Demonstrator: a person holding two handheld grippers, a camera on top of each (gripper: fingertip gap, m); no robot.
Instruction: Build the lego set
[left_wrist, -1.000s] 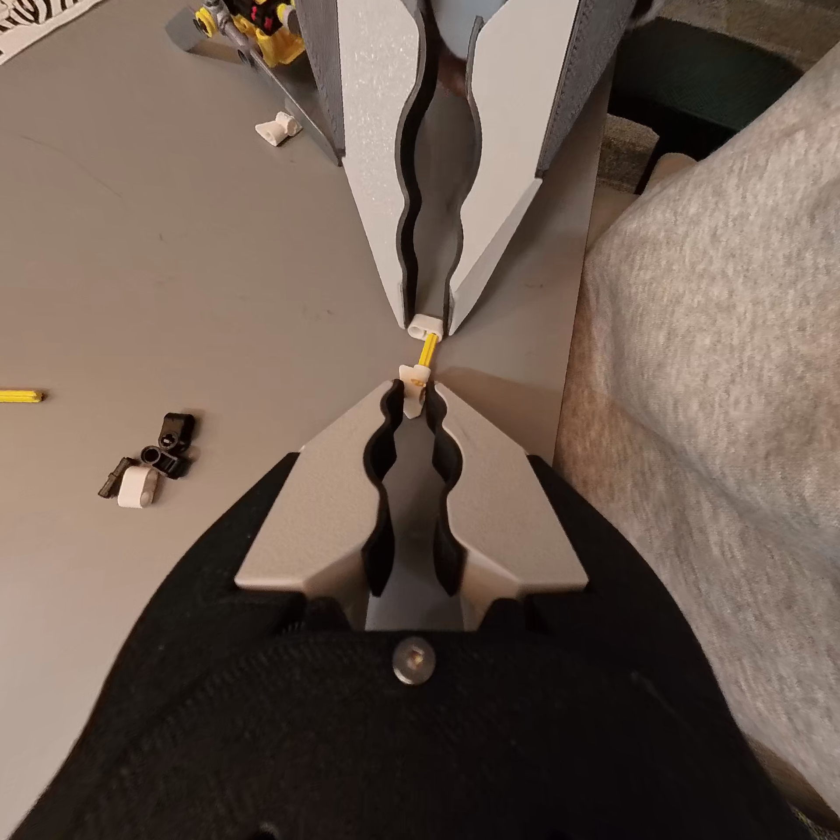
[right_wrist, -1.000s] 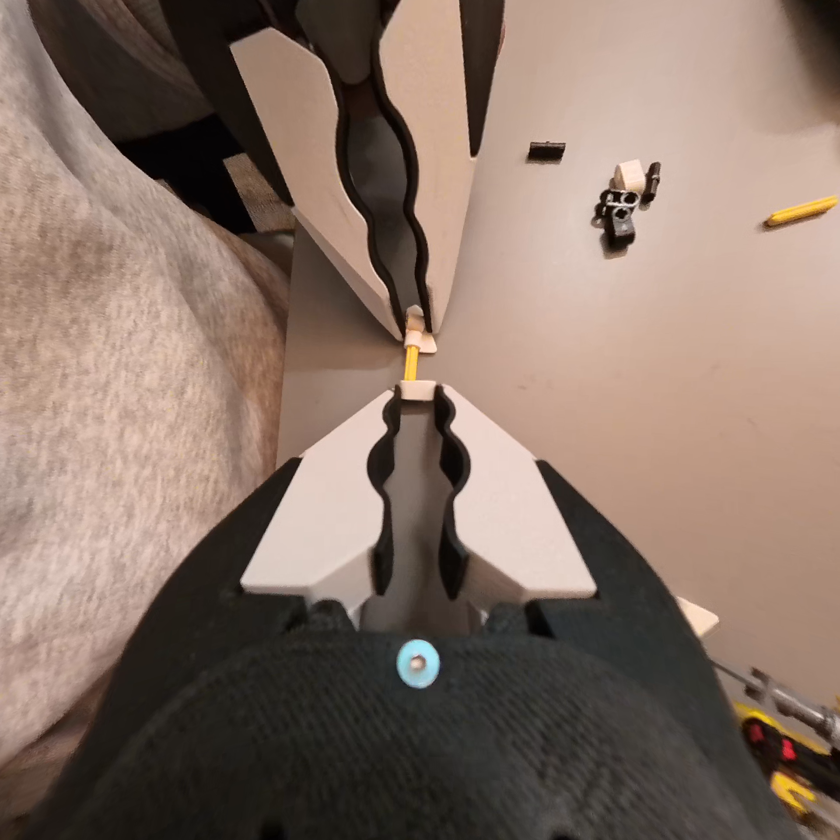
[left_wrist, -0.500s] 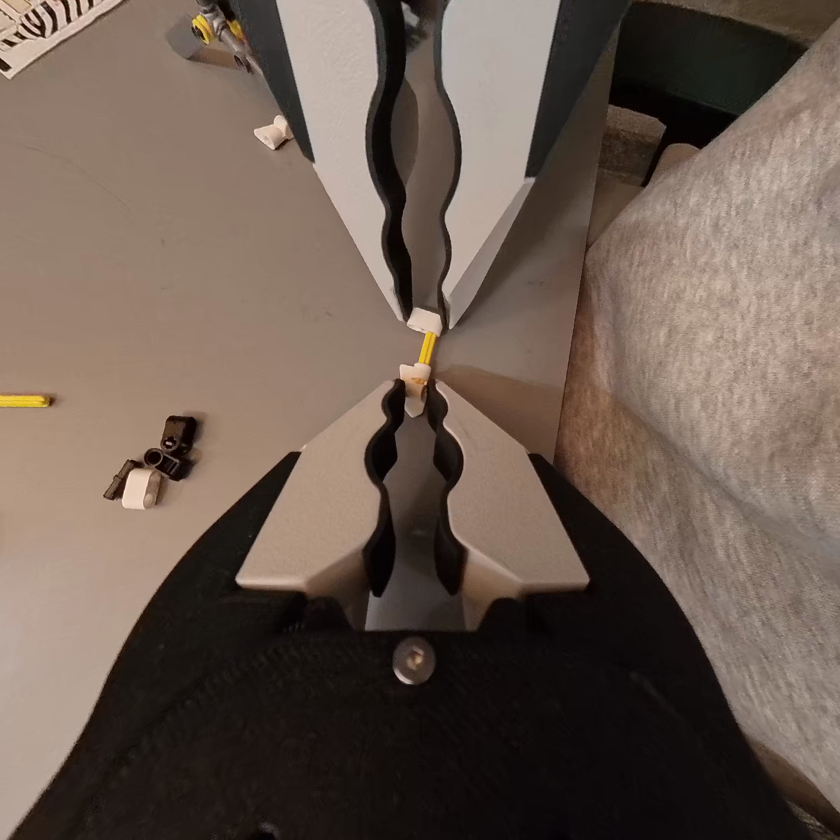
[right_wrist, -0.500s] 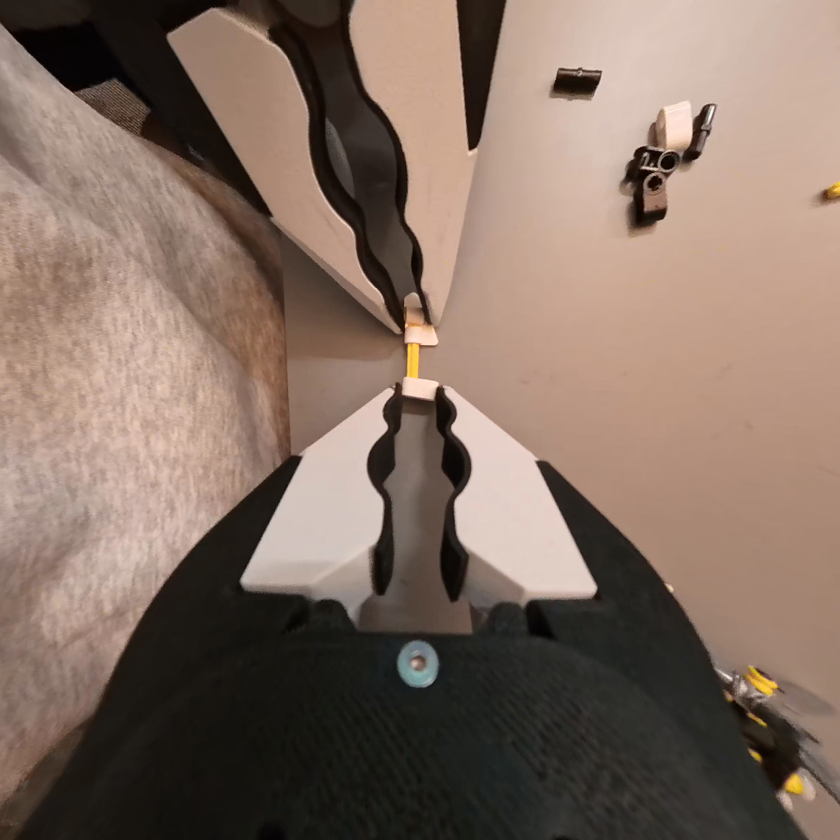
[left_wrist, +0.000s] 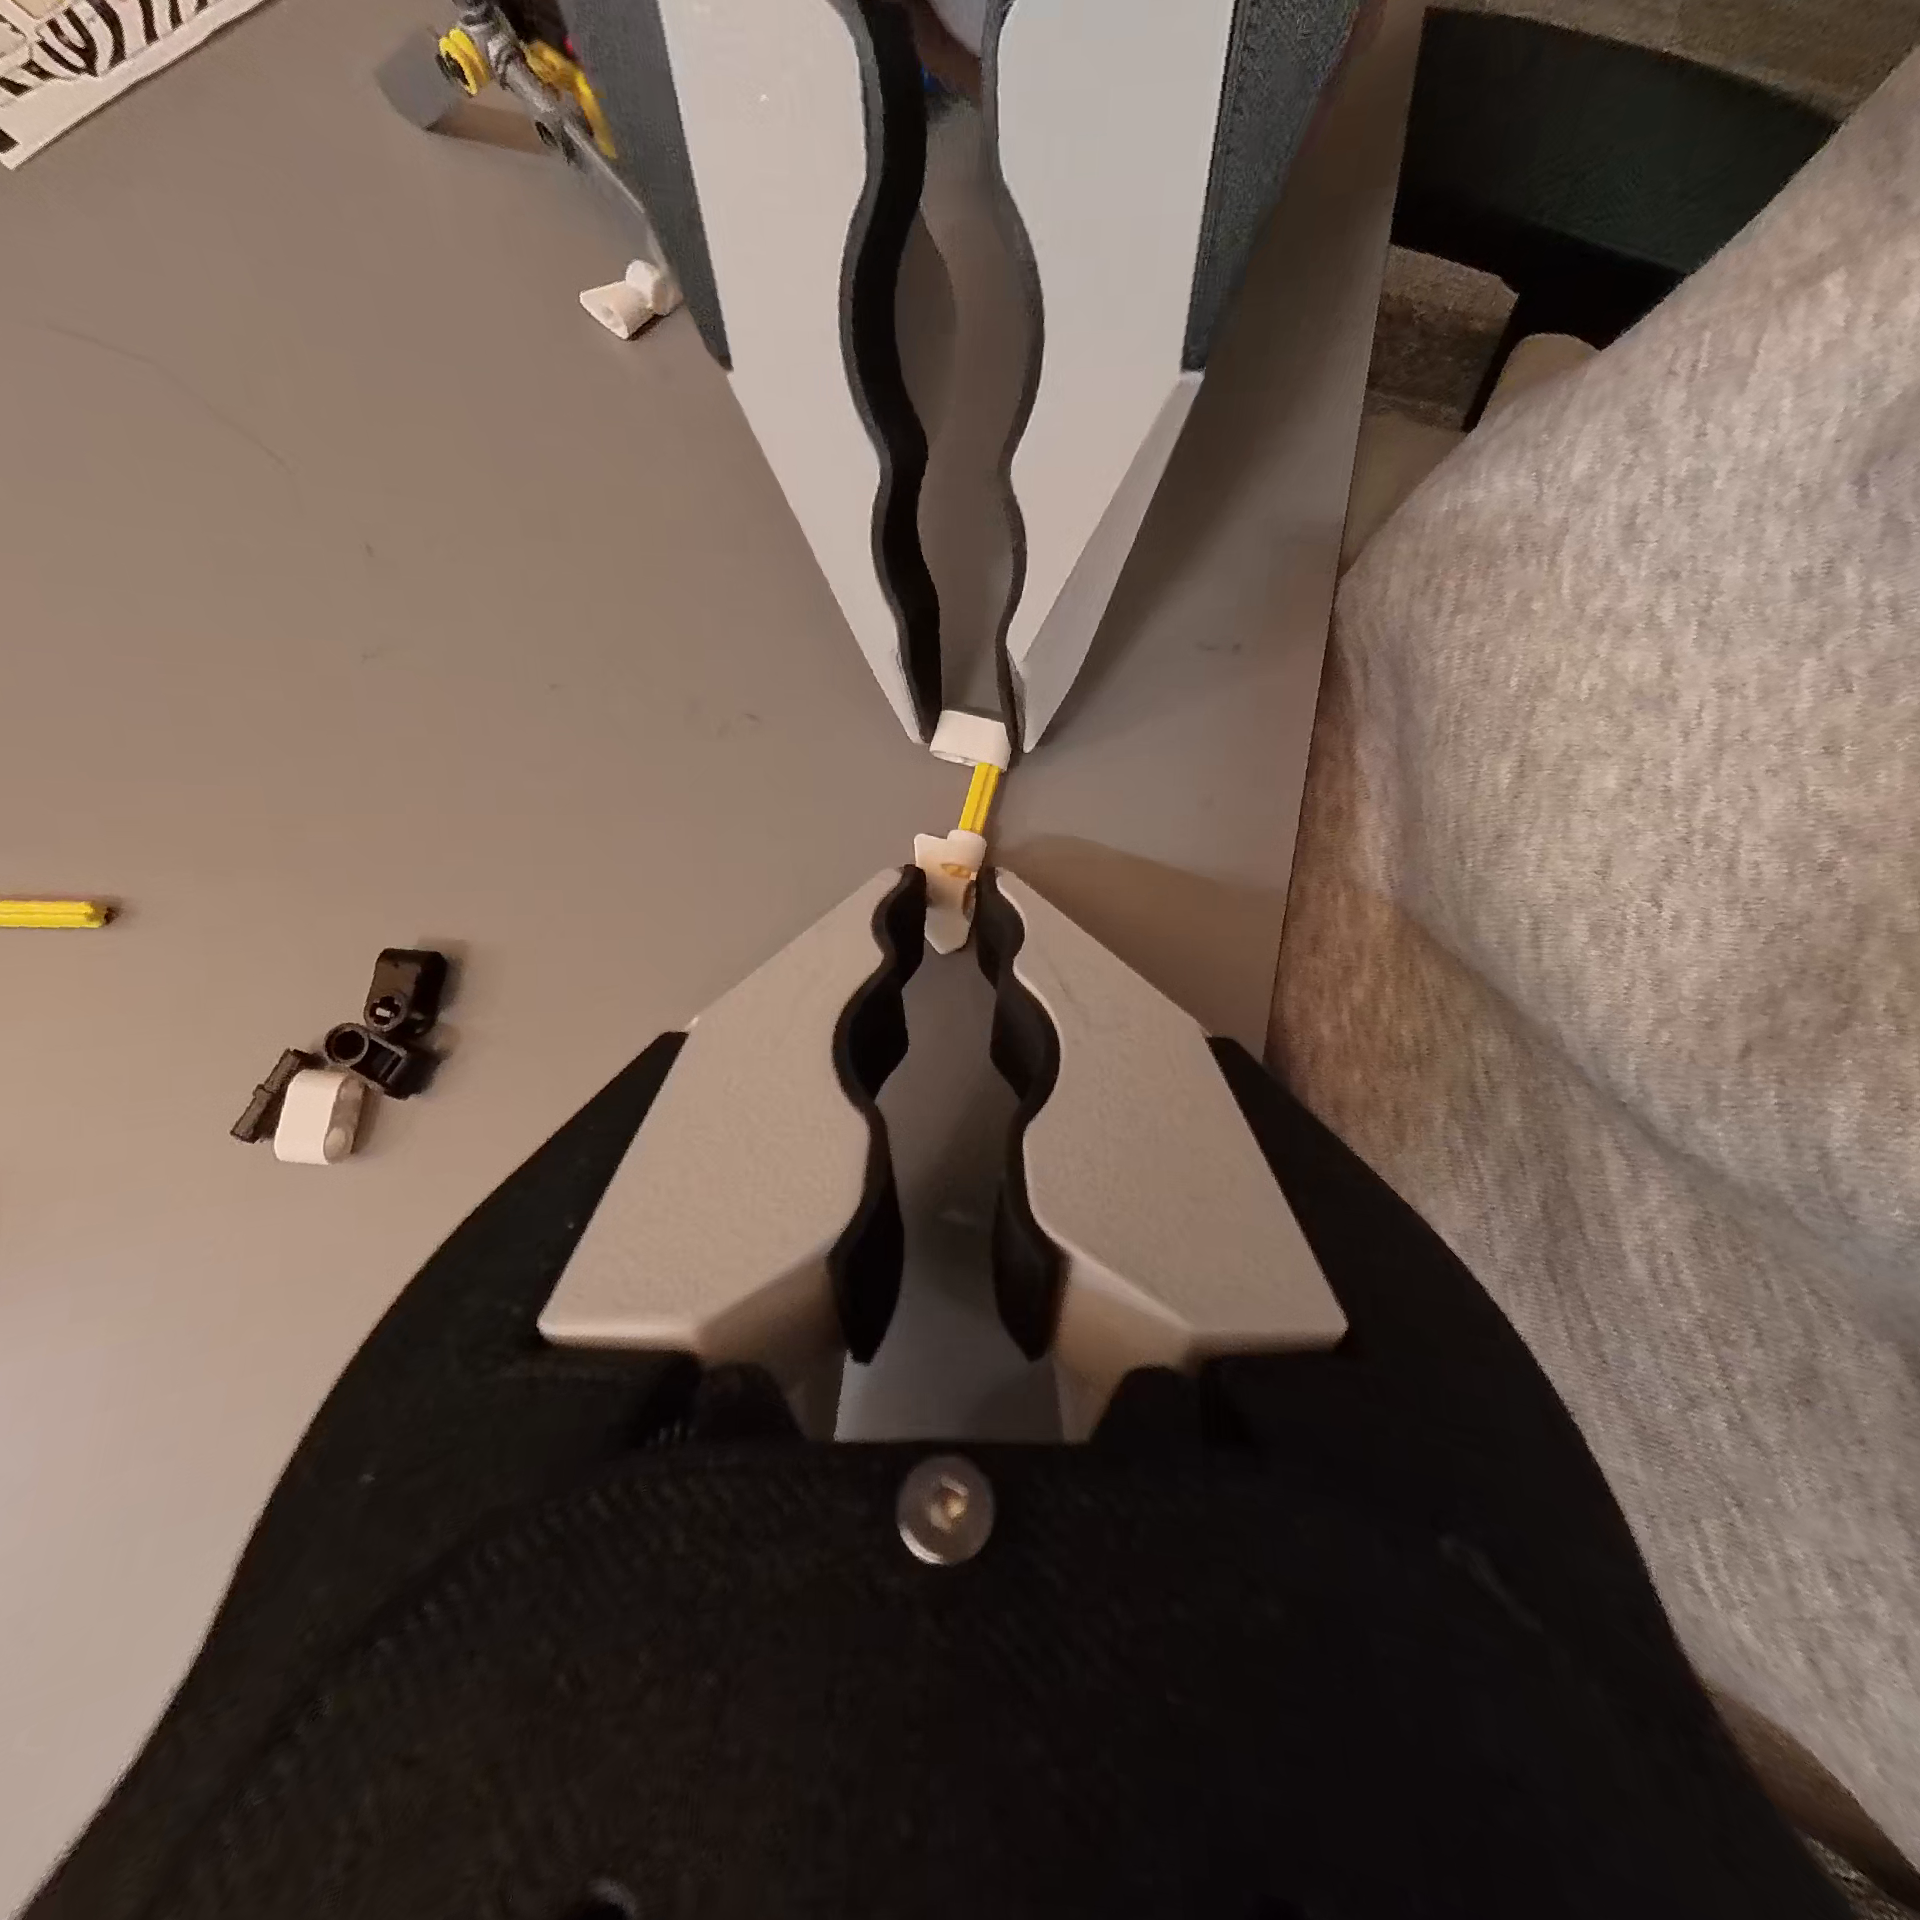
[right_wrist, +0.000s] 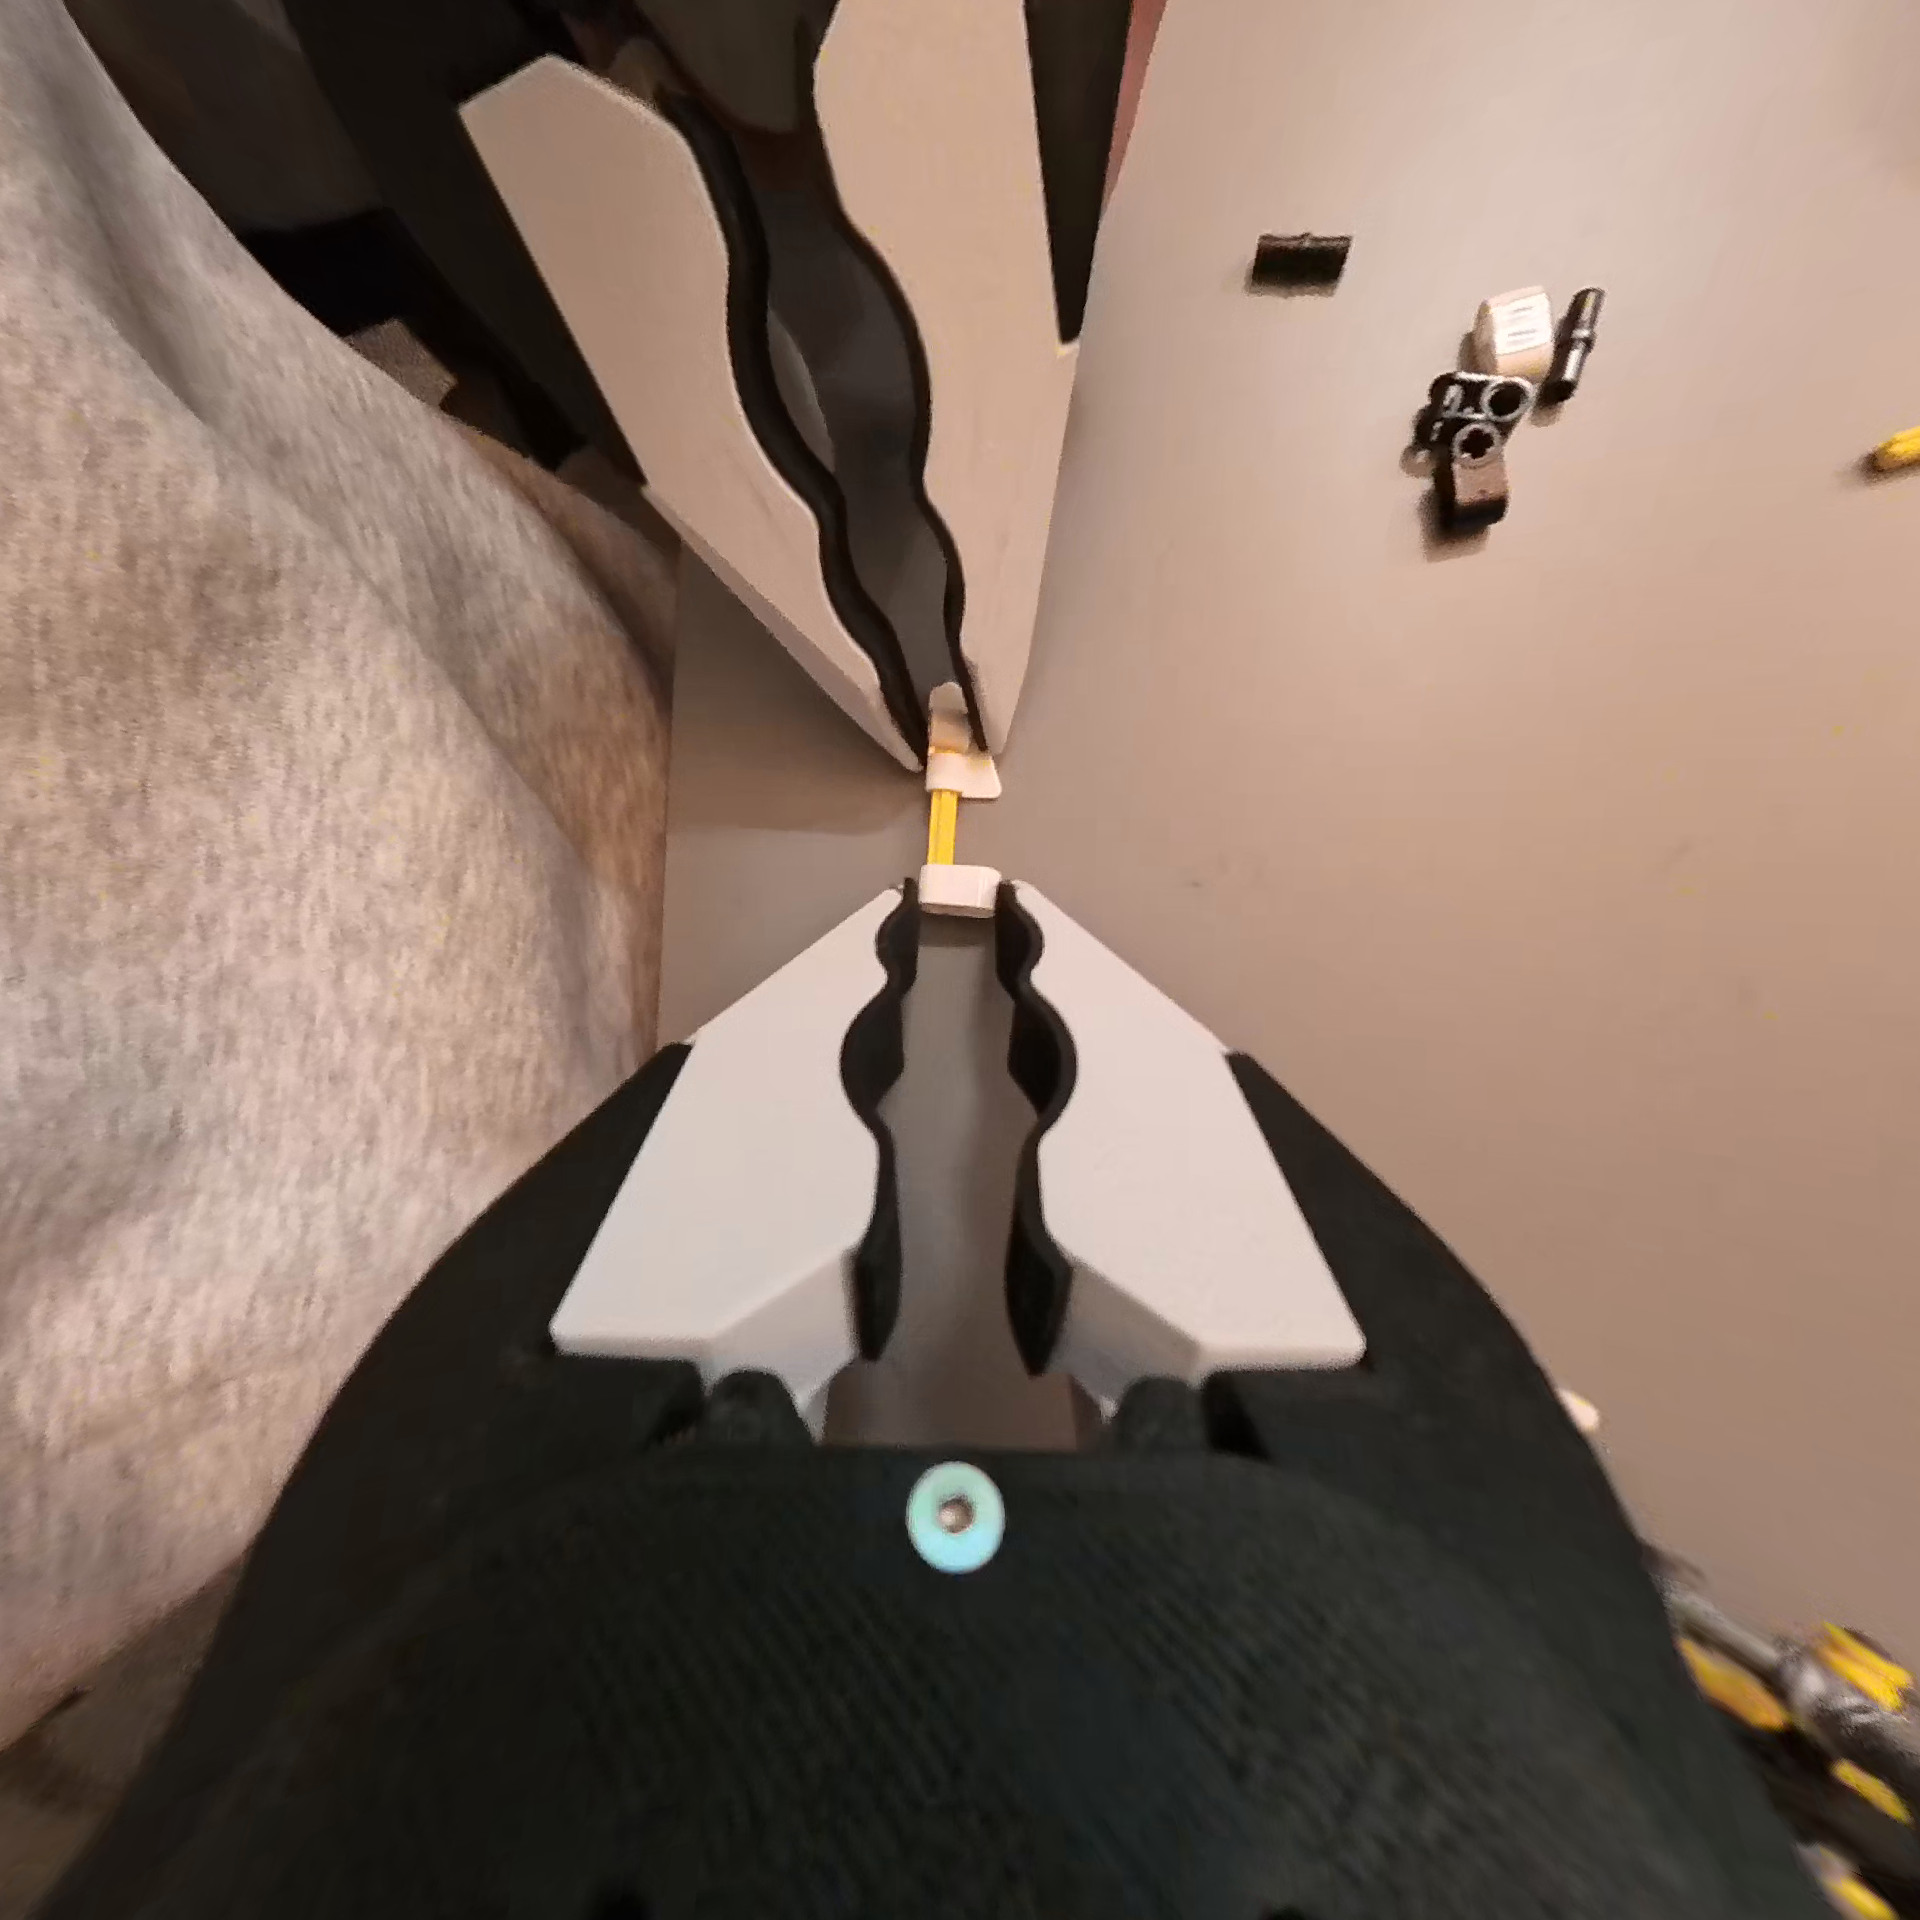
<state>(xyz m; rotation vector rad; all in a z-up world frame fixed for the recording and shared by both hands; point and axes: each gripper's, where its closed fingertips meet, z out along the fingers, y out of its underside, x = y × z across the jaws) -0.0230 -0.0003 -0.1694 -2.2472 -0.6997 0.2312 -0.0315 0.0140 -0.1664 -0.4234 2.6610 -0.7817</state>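
Zebra-striped sheet (left_wrist: 62, 62) left-view only

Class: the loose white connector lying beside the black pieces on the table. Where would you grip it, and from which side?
Grip the white connector across its flat sides, from above. It lies flat, its rounded end away from the black pieces, so close the fingers clear of the black pin touching it.

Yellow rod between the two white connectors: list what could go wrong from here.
1. Each hand-held gripper pinches its white connector only at the fingertips: left, right. A push could twist a connector loose.
2. The yellow rod slants between the connectors, so it may jam or bend rather than slide in.
3. The work hangs beside the table edge; a dropped piece could fall off onto the grey fabric.
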